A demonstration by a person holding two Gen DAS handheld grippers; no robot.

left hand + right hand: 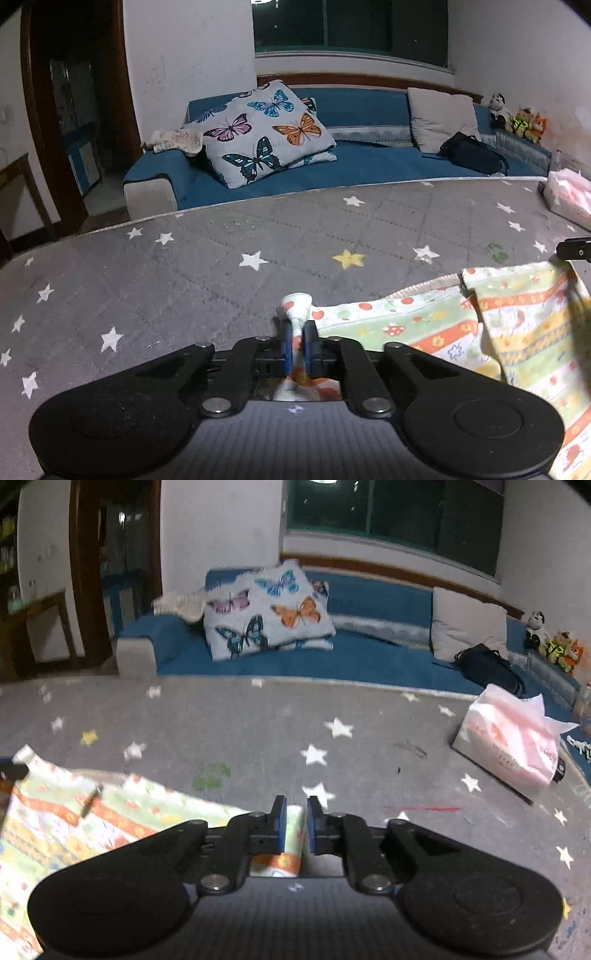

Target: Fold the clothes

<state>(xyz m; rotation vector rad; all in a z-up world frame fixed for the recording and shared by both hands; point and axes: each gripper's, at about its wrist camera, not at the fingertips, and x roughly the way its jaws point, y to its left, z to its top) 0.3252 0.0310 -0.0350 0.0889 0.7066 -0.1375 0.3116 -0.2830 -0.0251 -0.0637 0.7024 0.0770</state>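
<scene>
The patterned garment [424, 325], pale green with orange stripes and small fruit and mushroom prints, lies on the grey star-printed bench [221, 258], one part of it lifted and hanging in a fold at the right of the left wrist view. The left hand-held gripper [297, 345] is clamped on a bunched corner of the cloth, which pokes out past its blue pads. The right hand-held gripper [296, 825] pinches another folded edge of the same garment between its pads. A small dark stick-like object [91, 800], too blurred to identify, lies on the fabric. Well off to the right on the bench sits a pink tissue pack [517, 738]. Beyond the bench stands a blue sofa [369, 166] with a butterfly pillow [266, 133], a beige cushion [443, 118], a dark bag [469, 151] and plush toys [517, 118].
</scene>
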